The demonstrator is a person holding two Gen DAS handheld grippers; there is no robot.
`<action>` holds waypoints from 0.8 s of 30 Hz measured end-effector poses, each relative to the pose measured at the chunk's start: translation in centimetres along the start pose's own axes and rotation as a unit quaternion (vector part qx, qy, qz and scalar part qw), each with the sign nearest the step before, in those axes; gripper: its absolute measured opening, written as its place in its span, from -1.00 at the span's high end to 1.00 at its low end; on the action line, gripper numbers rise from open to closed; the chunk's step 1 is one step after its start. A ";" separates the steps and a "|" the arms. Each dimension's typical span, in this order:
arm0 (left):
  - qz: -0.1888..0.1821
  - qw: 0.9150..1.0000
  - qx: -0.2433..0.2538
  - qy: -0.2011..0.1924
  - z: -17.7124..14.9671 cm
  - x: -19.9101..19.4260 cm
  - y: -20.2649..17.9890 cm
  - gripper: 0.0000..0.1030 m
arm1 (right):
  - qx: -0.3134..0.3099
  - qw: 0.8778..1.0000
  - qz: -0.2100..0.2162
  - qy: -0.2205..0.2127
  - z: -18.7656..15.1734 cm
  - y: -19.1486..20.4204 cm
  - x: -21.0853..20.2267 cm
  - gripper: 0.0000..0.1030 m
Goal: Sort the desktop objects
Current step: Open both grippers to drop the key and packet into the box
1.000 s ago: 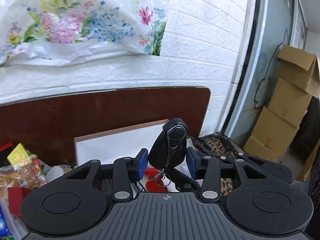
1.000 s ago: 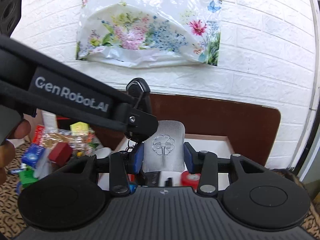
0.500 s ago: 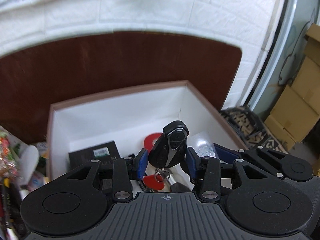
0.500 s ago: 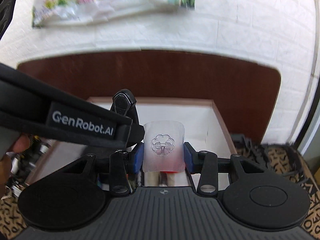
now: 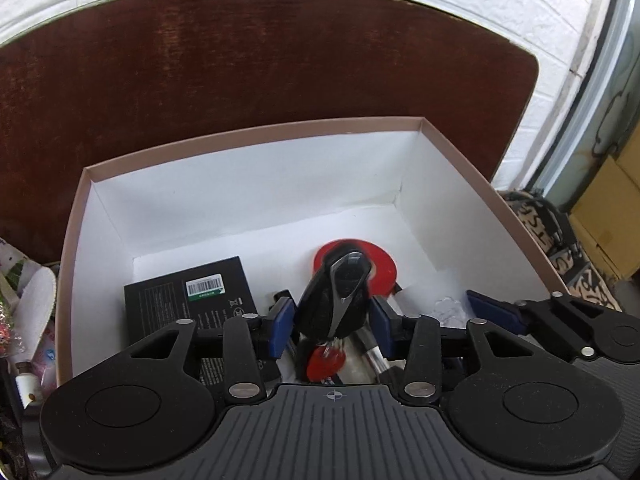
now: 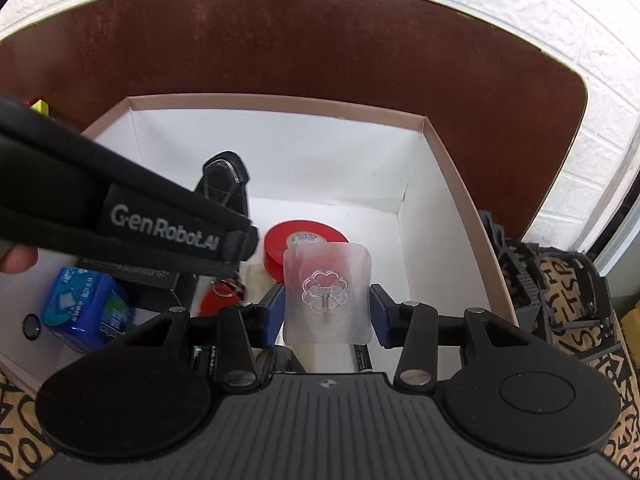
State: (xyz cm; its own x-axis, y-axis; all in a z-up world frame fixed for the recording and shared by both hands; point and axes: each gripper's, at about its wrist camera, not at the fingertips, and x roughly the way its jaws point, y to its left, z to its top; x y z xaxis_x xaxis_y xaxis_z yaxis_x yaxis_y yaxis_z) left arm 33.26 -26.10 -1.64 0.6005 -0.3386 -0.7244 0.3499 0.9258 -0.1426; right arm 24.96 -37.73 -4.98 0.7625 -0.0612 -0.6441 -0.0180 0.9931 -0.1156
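Both grippers hang over the white box [image 5: 256,184], each bringing in one more thing. The left gripper [image 5: 332,322] has just been opening: its pads stand clear of the car key [image 5: 334,300], which sits loose between them above the red tape roll [image 5: 376,264] on the box floor. The right gripper [image 6: 326,312] has also eased a little, yet the clear adhesive hook [image 6: 326,296] looks pinched at its edges. Already inside the box lie the tape, a black carton [image 5: 188,300] and pens; I'd judge sorting is well on, with clutter left of the box waiting. Only the right view shows the blue packet [image 6: 86,312] in the near-left corner.
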 end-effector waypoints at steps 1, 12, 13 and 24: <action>-0.004 1.000 0.000 -0.005 -0.1 -0.1 0.1 -0.29 | 0.004 1.000 0.001 -0.001 0.0 -0.1 -0.1 -0.08; -0.006 0.999 -0.007 -0.046 -0.8 -3.0 -0.2 -1.00 | 0.001 1.000 -0.005 -0.028 0.3 0.9 -1.4 -0.94; -0.001 0.999 -0.005 -0.053 -1.0 -3.3 -0.3 -1.00 | -0.002 1.000 -0.005 -0.031 0.1 1.2 -1.8 -0.95; 0.010 0.998 0.027 -0.062 -3.9 -6.7 -2.2 -1.00 | 0.015 0.999 -0.002 -0.050 -1.2 2.3 -4.8 -1.00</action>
State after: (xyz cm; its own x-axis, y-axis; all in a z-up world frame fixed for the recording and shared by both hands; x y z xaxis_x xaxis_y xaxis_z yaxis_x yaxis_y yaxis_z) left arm 25.65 -25.22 0.86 0.6905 -0.3411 -0.6379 0.3726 0.9236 -0.0905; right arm 20.50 -35.25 -3.04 0.8236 -0.0556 -0.5645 0.0029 0.9956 -0.0938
